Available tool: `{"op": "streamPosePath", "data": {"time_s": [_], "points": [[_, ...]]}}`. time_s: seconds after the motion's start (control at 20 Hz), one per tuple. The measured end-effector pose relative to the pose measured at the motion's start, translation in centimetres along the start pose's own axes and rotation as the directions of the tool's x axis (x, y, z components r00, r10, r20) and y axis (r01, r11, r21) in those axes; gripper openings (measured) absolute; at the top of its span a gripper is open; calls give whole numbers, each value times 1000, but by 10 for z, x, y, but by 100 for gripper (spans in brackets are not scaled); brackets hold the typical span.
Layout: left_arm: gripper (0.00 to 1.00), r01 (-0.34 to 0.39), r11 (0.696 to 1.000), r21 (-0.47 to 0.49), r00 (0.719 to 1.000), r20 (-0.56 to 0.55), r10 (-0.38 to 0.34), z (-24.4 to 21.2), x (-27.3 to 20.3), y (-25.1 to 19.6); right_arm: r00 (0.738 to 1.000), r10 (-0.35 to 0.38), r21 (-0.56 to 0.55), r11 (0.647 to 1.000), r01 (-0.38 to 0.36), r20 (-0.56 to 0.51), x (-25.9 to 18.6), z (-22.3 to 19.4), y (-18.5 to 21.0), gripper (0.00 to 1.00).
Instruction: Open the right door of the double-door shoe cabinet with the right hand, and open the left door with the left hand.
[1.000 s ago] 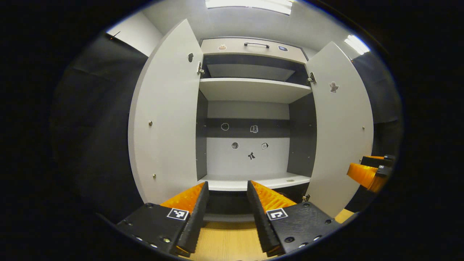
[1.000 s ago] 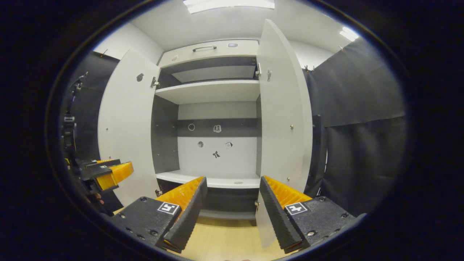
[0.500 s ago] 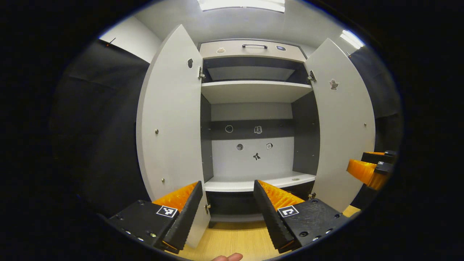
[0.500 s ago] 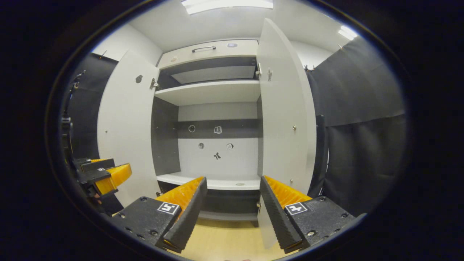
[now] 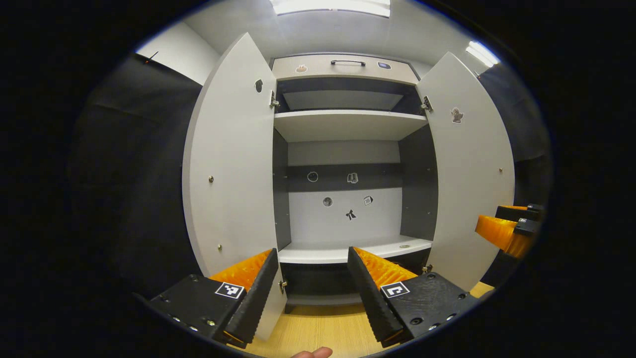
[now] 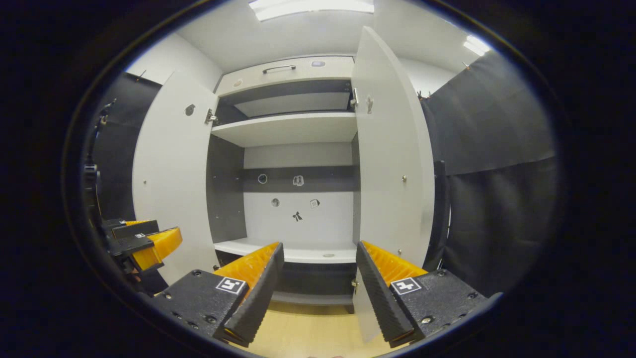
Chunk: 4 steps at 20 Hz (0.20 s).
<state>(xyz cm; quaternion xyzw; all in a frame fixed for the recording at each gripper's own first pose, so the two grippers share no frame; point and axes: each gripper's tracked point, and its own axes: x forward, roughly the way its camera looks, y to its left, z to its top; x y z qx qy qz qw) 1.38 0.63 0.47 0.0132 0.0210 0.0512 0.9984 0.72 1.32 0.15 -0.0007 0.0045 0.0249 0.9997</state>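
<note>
No text or numbers are legible; the stickers (image 5: 351, 214) on the shoe cabinet's back panel (image 5: 343, 219) are too small to read.

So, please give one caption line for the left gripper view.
Open left hand-held gripper facing the shoe cabinet, left door and right door both open.

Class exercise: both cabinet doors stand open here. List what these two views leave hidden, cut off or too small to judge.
- Left door: outer face and handle turned away, both views.
- Right door: same.
- Stickers on the back panel: too small to identify.
- Cabinet foot: covered by the left hand-held gripper in the left gripper view.
</note>
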Motion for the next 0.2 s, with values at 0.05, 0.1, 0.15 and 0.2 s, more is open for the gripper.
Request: {"op": "streamPosePath", "data": {"time_s": [0.05,0.1,0.15,0.2], "points": [[84,2,1000,-1,1000,2,-2,0,0,-1,1000,-3,2,1000,3,0,0,0,0,91],[84,3,1000,1,1000,2,-3,1,0,-1,1000,-4,4,1000,4,-2,0,-1,-1,91],[84,4,1000,2,1000,4,-4,1,0,-1,1000,-5,4,1000,5,-3,1,-1,-1,91],[84,6,1000,2,1000,4,-6,1,1,-2,1000,-6,3,1000,6,-3,1,-1,-1,91]]}}
